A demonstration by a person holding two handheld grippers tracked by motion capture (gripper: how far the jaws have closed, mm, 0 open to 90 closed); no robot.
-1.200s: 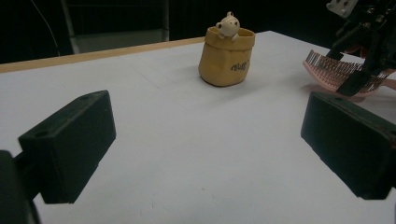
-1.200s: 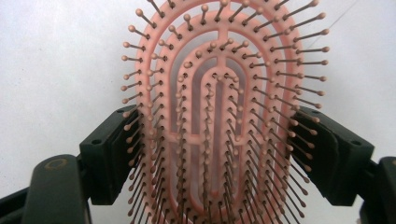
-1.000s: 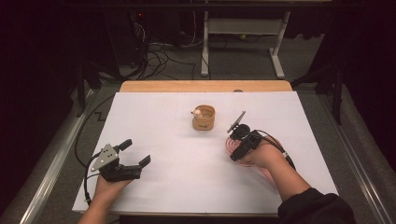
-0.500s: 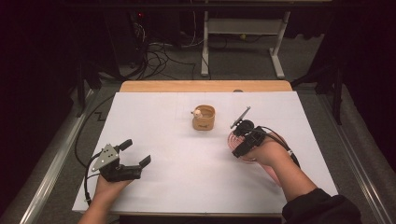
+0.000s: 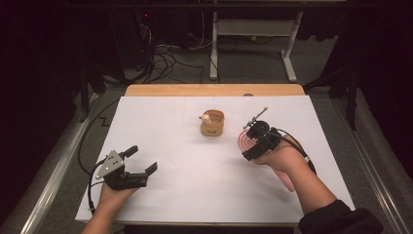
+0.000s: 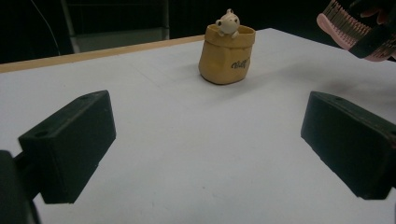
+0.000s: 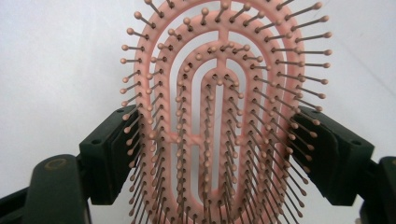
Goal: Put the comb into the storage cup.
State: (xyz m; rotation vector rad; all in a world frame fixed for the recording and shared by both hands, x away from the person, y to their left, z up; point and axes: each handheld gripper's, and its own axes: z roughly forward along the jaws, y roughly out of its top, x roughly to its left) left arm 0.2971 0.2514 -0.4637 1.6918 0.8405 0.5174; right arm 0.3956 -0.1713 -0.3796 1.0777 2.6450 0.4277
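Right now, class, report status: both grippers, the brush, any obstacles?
Right gripper shut on pink oval vented hairbrush, off the table. Left gripper open, empty. Tan pot with bear figure stands apart, nothing blocking.

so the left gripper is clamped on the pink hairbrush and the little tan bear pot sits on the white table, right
Not quite: the right gripper is clamped on the pink hairbrush, as the right gripper view shows. The left gripper is open with nothing between its jaws. The tan bear pot does sit on the white table.
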